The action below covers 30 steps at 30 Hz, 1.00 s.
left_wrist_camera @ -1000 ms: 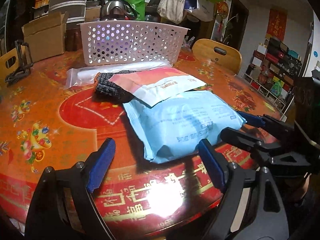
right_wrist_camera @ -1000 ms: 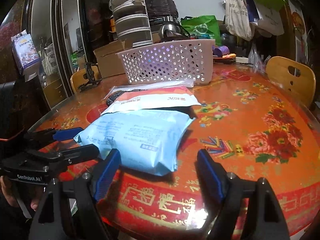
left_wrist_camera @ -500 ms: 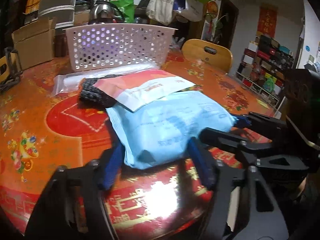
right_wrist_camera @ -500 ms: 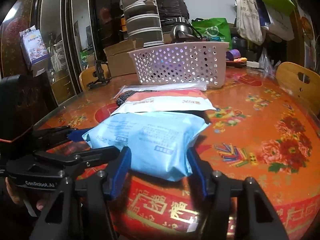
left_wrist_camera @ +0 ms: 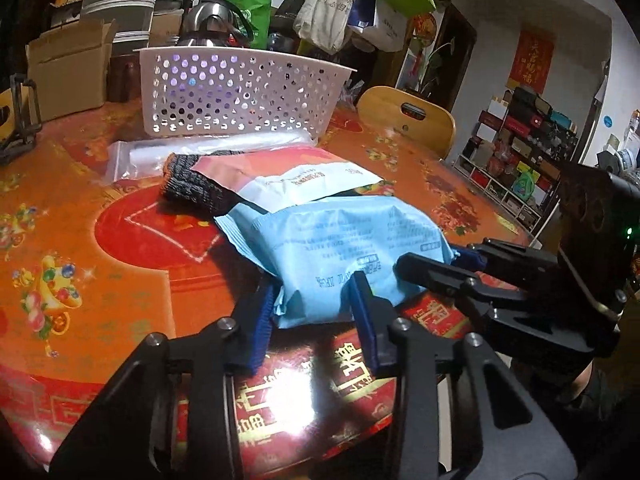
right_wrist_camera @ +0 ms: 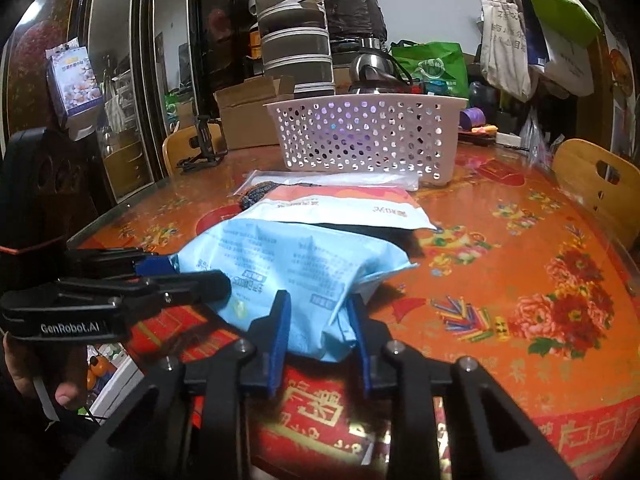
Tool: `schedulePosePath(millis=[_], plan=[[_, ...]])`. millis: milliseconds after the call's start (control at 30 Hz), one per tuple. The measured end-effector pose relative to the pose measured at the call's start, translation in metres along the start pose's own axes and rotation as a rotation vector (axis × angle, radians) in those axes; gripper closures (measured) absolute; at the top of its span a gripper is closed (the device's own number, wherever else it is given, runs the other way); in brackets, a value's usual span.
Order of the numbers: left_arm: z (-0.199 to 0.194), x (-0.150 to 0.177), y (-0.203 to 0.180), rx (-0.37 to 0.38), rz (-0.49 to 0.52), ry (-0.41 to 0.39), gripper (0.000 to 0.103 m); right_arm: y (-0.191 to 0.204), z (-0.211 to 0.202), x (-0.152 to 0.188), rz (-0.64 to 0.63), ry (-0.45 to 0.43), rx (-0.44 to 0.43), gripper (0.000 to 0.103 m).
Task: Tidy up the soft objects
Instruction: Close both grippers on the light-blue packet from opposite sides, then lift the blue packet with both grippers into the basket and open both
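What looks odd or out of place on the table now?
The basket seems empty; the soft items lie stacked in front of it. Both grippers, left and right, pinch one blue pack, bunching its near edge.

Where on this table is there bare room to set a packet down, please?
Bare table lies right of the blue packet, toward the chair, and left of it by the red panel. Between the packets and the basket it is crowded.

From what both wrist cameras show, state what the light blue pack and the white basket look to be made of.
Light blue pack: thin plastic film, matte-satin; it crinkles and bulges softly between the pads.
White basket: rigid moulded plastic, smooth and semi-matte, its walls perforated with holes.
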<state>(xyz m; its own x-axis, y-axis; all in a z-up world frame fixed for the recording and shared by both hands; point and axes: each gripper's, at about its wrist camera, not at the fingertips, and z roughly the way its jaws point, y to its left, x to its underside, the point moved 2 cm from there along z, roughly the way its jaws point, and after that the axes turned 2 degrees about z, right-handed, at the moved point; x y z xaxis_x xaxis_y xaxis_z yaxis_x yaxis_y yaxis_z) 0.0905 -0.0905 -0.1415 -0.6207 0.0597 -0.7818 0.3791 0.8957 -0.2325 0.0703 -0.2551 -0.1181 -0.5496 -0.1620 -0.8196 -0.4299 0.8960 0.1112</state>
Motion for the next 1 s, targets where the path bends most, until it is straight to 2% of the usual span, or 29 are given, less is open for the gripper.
schedulePosePath(millis=[433, 767, 1000], plan=[[-0.045, -0.019, -0.009, -0.031, 0.020, -0.075, 0.072, 0.015, -0.025, -0.025, -0.018, -0.066, -0.001, 0.078], [-0.062, -0.036, -0.010, -0.039, 0.028, -0.109, 0.072, 0.019, -0.031, -0.043, -0.024, -0.092, -0.001, 0.078], [-0.074, -0.061, -0.009, -0.045, 0.043, -0.155, 0.072, 0.020, -0.038, -0.069, -0.042, -0.131, 0.005, 0.078]])
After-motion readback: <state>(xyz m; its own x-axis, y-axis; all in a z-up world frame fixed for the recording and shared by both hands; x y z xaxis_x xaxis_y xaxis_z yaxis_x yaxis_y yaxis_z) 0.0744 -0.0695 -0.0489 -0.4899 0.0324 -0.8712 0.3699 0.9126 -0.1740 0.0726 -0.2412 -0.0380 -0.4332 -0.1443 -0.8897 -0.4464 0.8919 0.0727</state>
